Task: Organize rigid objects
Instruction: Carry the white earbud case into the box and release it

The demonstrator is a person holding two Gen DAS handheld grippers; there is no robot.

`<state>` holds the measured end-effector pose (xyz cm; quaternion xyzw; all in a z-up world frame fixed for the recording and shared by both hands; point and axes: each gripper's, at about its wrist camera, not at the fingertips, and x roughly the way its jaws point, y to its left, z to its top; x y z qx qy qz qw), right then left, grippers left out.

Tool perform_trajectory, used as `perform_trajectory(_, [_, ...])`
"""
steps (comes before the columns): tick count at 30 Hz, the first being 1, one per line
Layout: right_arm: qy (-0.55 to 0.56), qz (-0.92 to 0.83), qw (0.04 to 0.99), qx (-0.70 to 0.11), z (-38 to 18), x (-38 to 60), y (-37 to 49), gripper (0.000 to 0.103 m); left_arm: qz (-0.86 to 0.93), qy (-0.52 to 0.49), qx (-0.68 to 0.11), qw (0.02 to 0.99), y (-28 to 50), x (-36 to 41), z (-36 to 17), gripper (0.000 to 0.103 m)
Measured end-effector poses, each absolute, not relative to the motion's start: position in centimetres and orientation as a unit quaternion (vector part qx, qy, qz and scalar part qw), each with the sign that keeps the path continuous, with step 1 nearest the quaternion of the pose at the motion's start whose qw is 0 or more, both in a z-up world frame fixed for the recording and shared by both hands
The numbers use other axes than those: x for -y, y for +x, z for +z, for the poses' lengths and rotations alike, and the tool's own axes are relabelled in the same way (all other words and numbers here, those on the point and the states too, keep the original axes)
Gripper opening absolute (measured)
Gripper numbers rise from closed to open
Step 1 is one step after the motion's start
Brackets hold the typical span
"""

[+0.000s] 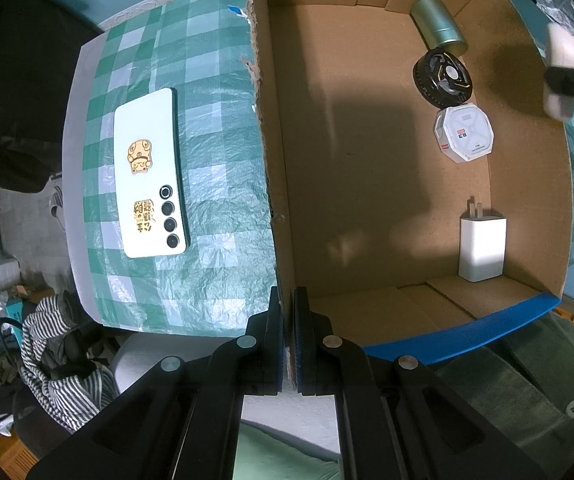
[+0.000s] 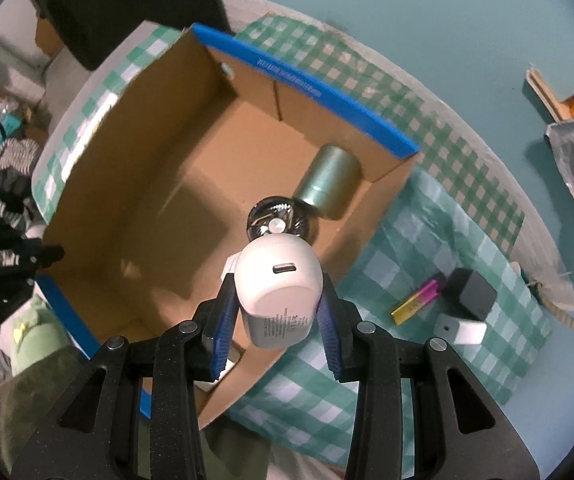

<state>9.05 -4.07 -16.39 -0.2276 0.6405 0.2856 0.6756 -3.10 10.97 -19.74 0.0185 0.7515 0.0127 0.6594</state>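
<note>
you had the white charger (image 2: 278,285) clamped between the jaws of your right gripper (image 2: 275,312), port end facing the camera, held over the open cardboard box (image 2: 159,184) near its right wall. below it in the box lay a black round fan (image 1: 442,77), a green tin (image 1: 439,26) on its side touching the fan, a white octagonal case (image 1: 463,133) and a white plug adapter (image 1: 482,248) (standing on end). your left gripper (image 1: 287,340) was pinched shut on the box's torn wall. outside, on the checkered tabletop (image 1: 215,120), a white phone (image 1: 149,174) lay face down; a pink-gold lighter (image 2: 417,300), a black cube (image 2: 469,294) and a small white block (image 2: 461,330) sat beside the box.
</note>
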Motion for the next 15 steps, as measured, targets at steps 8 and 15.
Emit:
perform_trajectory(8, [-0.241,0.285,0.660,-0.653,-18.0,3.9,8.4,0.037,0.013,0.018,-0.752,0.659,-3.0,-11.0,-19.8,0.004])
perform_trajectory(15, [-0.248,0.279,0.659,-0.653,-18.4,4.0,8.4,0.037,0.014,0.019,-0.752,0.659,-3.0,-10.9,-19.8,0.004])
